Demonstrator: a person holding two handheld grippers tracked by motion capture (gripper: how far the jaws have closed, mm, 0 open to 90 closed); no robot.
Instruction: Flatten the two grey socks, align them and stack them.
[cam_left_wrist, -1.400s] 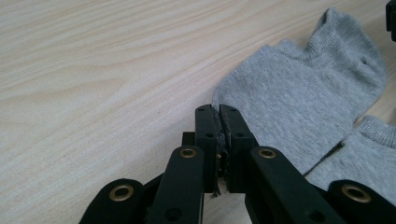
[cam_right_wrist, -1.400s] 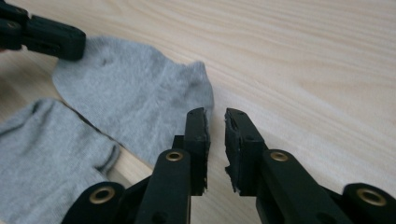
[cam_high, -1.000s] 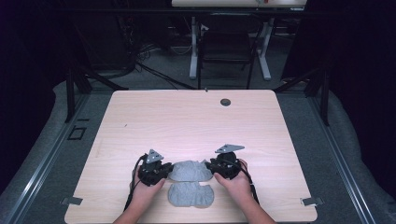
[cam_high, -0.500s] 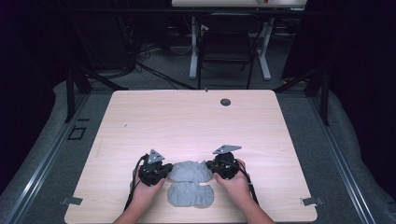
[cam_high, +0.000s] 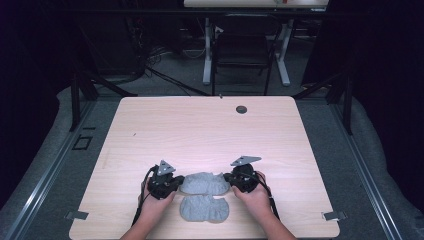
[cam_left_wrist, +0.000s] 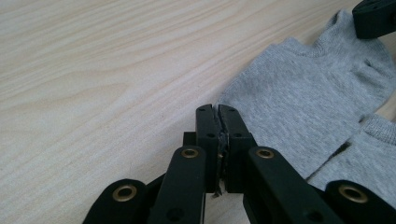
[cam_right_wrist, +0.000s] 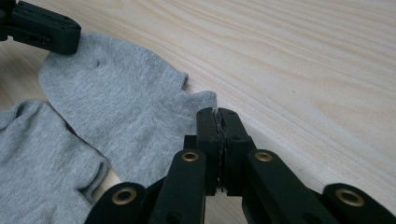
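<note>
Two grey ankle socks lie side by side near the table's front edge, the far sock (cam_high: 204, 183) (cam_left_wrist: 308, 102) (cam_right_wrist: 116, 102) just beyond the near sock (cam_high: 202, 207) (cam_left_wrist: 364, 158) (cam_right_wrist: 42, 154). My left gripper (cam_high: 176, 184) (cam_left_wrist: 217, 108) is at the far sock's left end, its jaws pressed together on the fabric's edge. At the sock's right end my right gripper (cam_high: 231, 181) (cam_right_wrist: 216, 112) is likewise shut on the cuff edge. Each gripper view shows the other gripper's black jaw resting on the sock's opposite end.
The light wooden table (cam_high: 200, 130) has a small round hole (cam_high: 241, 109) near its far edge. A chair and desk legs (cam_high: 242, 60) stand on the floor beyond the table. Both hands rest close to the front edge.
A thin gap now shows between the two socks, which looked like one lump a second ago. Both hands have kept their places.
</note>
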